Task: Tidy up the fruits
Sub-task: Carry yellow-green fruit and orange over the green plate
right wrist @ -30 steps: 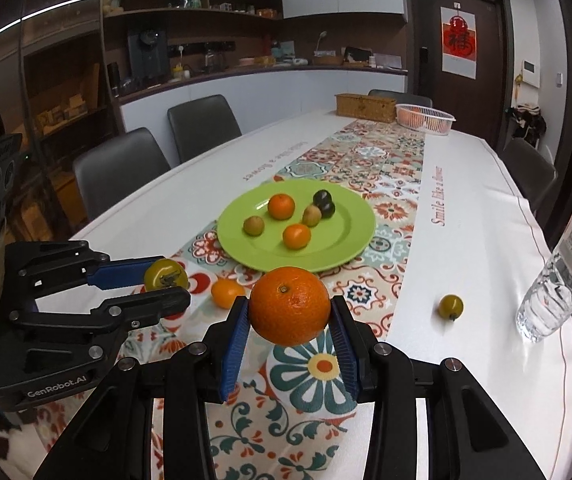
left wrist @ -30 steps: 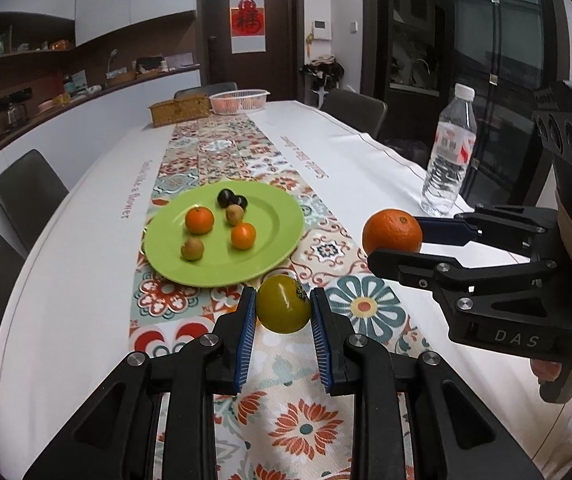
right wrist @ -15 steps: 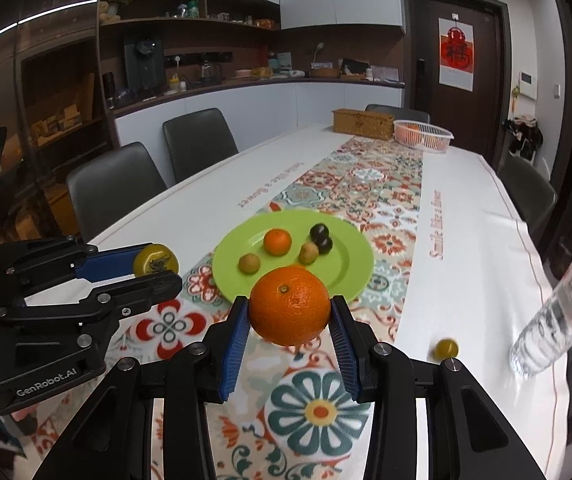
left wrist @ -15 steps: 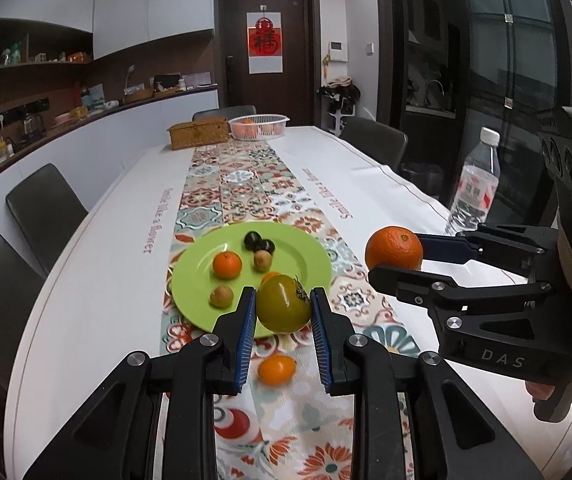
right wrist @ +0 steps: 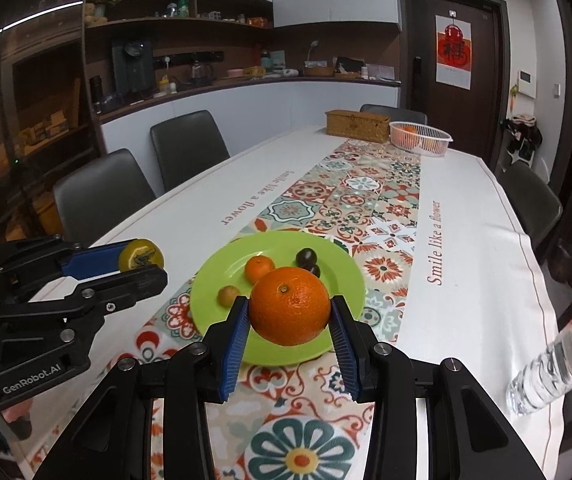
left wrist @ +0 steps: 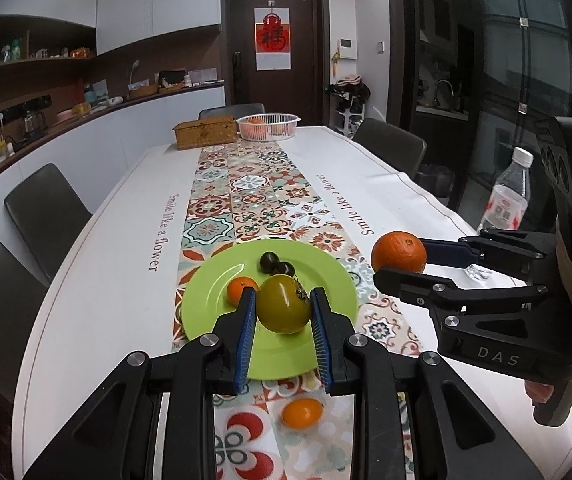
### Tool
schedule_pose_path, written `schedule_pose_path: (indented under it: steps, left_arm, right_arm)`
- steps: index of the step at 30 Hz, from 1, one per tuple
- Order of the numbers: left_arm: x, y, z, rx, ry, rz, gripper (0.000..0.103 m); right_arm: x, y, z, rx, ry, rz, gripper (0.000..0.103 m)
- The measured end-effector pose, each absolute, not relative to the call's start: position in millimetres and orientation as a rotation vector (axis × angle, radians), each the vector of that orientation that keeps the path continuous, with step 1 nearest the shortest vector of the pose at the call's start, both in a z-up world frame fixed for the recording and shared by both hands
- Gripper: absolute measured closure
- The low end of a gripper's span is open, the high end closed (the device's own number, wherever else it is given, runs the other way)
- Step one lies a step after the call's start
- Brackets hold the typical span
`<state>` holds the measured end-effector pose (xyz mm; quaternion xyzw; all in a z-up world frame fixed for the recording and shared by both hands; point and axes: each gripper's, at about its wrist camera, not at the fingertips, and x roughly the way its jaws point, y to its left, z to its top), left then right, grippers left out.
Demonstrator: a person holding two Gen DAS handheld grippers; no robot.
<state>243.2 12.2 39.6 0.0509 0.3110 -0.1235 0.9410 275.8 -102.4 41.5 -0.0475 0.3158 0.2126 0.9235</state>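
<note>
The table [left wrist: 98, 280] is long and mostly bare, so there is wide room on both sides of the runner [left wrist: 246, 184] and beyond the plate [left wrist: 206, 292]. Its near and side edges curve close to the hands, and a bottle [right wrist: 557, 364] stands near the right edge, the one thing to steer around on that side.

The plate sits on the runner well in from every edge. It holds a small orange fruit [right wrist: 260, 269], two dark fruits [right wrist: 306, 257] and a small tan fruit [right wrist: 228, 295]; its near half is free, which looks like enough room for two more pieces.

The right gripper [right wrist: 290, 346] is closed on the orange [right wrist: 289, 306], part open around its width, and carries it in the air in front of the plate. The left gripper [left wrist: 284, 340] is clamped on a yellow-green tomato [left wrist: 284, 304], also aloft before the plate.

My judgement: the sorting is about half done. Both held fruits are not yet set down, and a small orange tomato [left wrist: 301, 413] lies on the runner, just short of the plate, waiting to be picked up.
</note>
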Motion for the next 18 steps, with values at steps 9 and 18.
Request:
schedule_pose_path:
  steps: [9,18]
  left_arm:
    - [280.8,17.9,23.5,0.067,0.688,-0.260,0.076]
    - [314.5,21.2,0.3,0.062,0.739,-0.254,0.076]
  right_arm:
    - [313.6,-99.6,31.5,-0.118,0.688,0.420,0.062]
    - [346.2,-96.3,6.1,-0.121,0.752,0.422,0.062]
